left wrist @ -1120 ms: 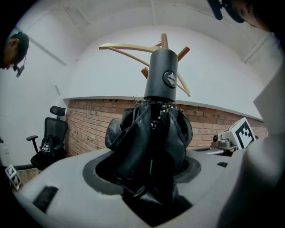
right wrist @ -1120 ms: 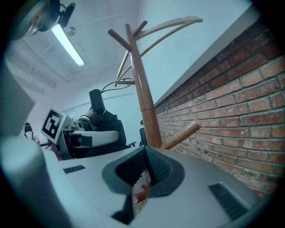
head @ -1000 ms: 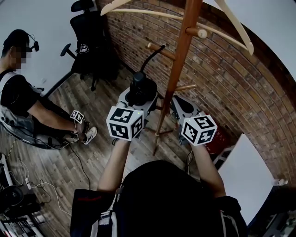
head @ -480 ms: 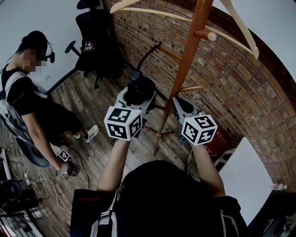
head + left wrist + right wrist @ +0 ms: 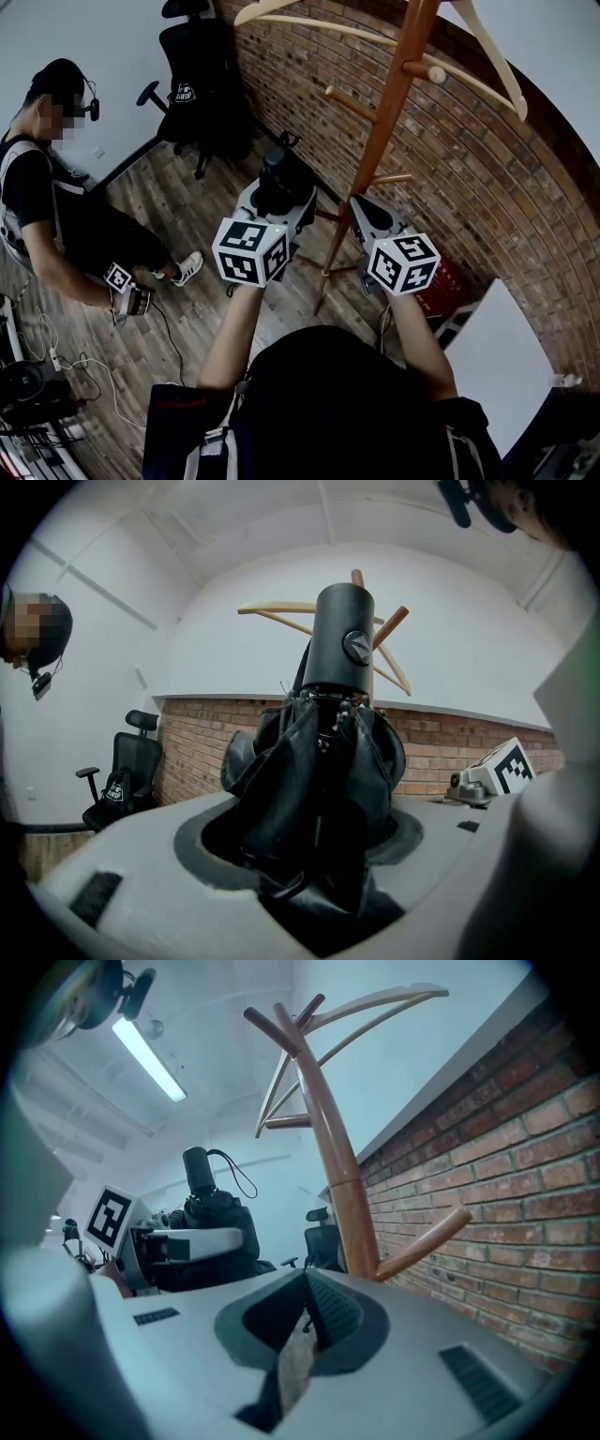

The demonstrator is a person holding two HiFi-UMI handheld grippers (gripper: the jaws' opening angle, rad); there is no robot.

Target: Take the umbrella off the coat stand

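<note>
Jaws of left gripper [image 5: 279, 199] clamped round folded black umbrella [image 5: 281, 178], handle up toward twelve o'clock, cord loop hooked on no peg. Sits at nine o'clock of coat stand [image 5: 375, 159], apart from it: lift-off seemingly done. At three o'clock, past the post, right gripper [image 5: 302, 1326] pinched together, nothing between. Remaining, probably: carrying umbrella well clear.

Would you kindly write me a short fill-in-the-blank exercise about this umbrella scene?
1. The left gripper is shut on a folded ___ umbrella.
2. The coat stand is made of ___.
3. The wall behind the coat stand is ___.
4. The right gripper, jaws together, holds ___.
Missing words: black; wood; brick; nothing.
</note>
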